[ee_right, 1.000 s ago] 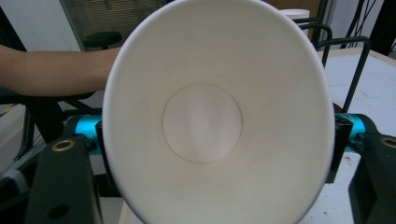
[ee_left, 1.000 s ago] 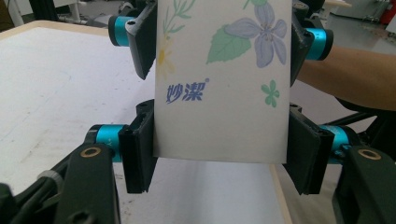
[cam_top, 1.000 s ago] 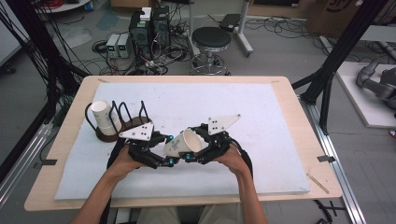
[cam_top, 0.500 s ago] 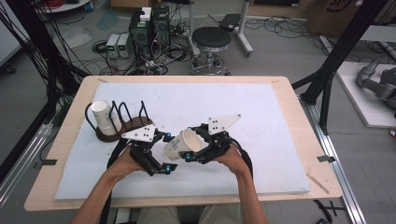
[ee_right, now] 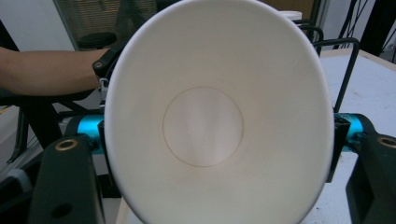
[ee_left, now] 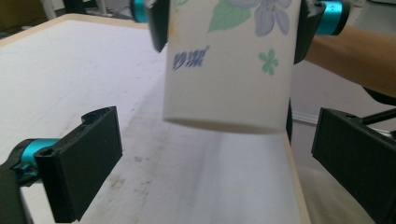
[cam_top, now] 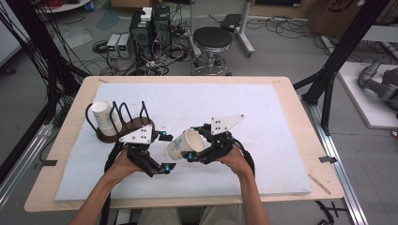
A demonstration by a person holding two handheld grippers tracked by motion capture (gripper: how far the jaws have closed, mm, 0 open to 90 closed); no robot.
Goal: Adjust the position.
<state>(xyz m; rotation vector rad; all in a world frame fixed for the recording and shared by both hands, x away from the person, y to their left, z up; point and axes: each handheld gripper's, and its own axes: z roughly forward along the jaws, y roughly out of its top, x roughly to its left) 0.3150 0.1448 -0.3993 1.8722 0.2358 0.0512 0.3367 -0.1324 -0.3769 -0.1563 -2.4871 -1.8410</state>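
Right gripper point(cam_top: 193, 151) holds a paper cup point(cam_top: 182, 144) above the white mat point(cam_top: 263, 122), near the table's point(cam_top: 300, 101) near-middle. Jaws pinch the cup by its side walls close to the rim, squeezing the mouth into an oval; in the right gripper view the cup point(ee_right: 217, 116) opens toward the camera, round bottom visible inside. The cup lies tipped on its side, base toward the left, mouth toward the right hand point(cam_top: 234, 161).

Left gripper point(cam_top: 158, 151) sits just left of the cup, jaws spread wide, one on each side of the cup's base and not touching it. In the left gripper view the cup point(ee_left: 229, 70), with flower and leaf print, hangs between and beyond the open jaws, clamped higher up by the other gripper's black jaws.

Far left on the mat: a dark wire cup rack point(cam_top: 126, 117) on a round base, with a second paper cup point(cam_top: 105, 117) lying in its left end. Left hand point(cam_top: 123, 164) is near the rack.
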